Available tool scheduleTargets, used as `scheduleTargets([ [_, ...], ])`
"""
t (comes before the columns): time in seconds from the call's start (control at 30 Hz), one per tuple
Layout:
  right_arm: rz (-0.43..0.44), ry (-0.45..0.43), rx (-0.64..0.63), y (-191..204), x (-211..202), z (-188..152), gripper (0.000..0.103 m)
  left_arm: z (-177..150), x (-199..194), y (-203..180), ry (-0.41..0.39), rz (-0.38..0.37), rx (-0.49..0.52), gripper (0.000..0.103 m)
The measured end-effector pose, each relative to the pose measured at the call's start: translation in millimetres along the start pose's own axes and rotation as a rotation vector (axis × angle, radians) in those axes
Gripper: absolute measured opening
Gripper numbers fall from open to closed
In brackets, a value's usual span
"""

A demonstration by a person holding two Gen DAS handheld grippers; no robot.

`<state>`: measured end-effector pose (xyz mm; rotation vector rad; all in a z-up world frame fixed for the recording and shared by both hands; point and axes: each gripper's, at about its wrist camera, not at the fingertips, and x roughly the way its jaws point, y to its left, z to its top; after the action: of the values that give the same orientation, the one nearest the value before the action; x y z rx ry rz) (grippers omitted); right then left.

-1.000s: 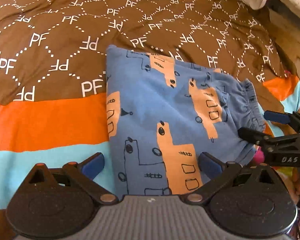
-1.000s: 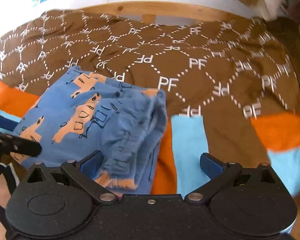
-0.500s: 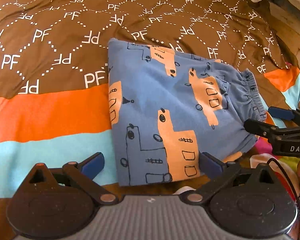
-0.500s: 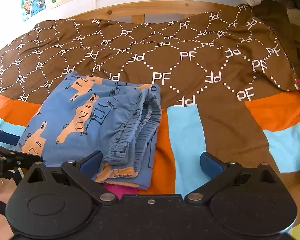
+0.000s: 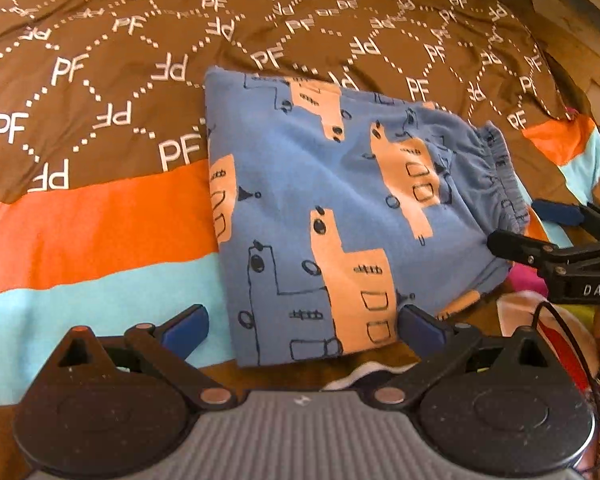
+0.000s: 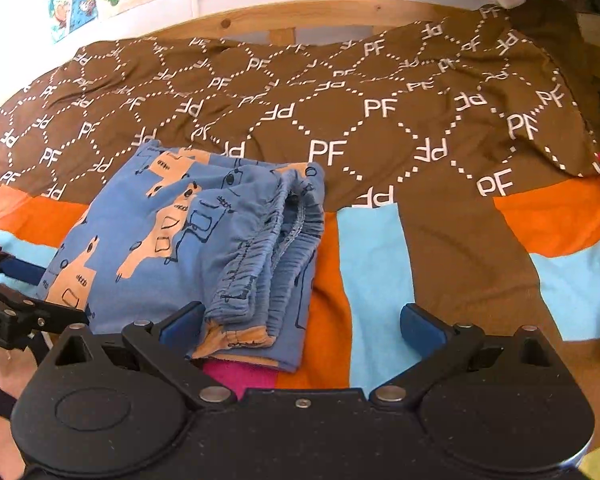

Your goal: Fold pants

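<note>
Now farther from folded pants [image 5: 340, 216].

The blue pants [image 5: 340, 216], printed with orange blocky shapes and dark line drawings, lie folded into a flat rectangle on the bedspread [image 5: 100, 80]. Their gathered elastic waistband faces right, and their far edge rests on the brown part with white "PF" lettering. Their left edge crosses the orange and light blue stripes. The left gripper [image 5: 300, 328] sits at the near edge, its jaws spread wide on either side of the pants' near corner, gripping nothing. At the right, the right gripper [image 5: 540, 228] points left toward the waistband, its jaws apart and empty.
</note>
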<state>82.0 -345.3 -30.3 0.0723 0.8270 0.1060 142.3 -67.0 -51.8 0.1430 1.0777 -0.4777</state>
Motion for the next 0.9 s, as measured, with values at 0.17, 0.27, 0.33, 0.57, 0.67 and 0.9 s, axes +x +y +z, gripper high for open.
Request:
scheduleTargets([
  [0.17, 0.098, 0.039, 0.029, -15.5, -2.6, 11.3, 0.102, -2.2, -8.6, 7.8, 0.068, -0.076, 0.052, 0.103],
  [0.27, 0.181, 0.037, 0.079, -28.7, -3.7, 17.4, 0.102, -2.0, -15.1, 18.6, 0.049, -0.132, 0.043, 0.103],
  [0.33, 0.237, 0.033, 0.097, -37.9, -1.7, 27.5, 0.102, 0.7, -17.2, 28.7, -0.01, -0.14, -0.015, 0.103],
  [0.57, 0.402, 0.076, 0.195, -71.8, 39.3, 65.3, 0.102, 10.6, 0.3, 55.6, -0.193, -0.189, -0.195, 0.103],
  [0.67, 0.479, 0.096, 0.281, -84.0, 61.8, 71.6, 0.102, 9.0, 7.5, 60.2, -0.253, -0.241, -0.23, 0.103],
  [0.9, 0.662, 0.149, 0.329, -89.1, 89.9, 80.5, 0.103, 6.7, 17.6, 73.9, -0.261, -0.415, -0.305, 0.102],
])
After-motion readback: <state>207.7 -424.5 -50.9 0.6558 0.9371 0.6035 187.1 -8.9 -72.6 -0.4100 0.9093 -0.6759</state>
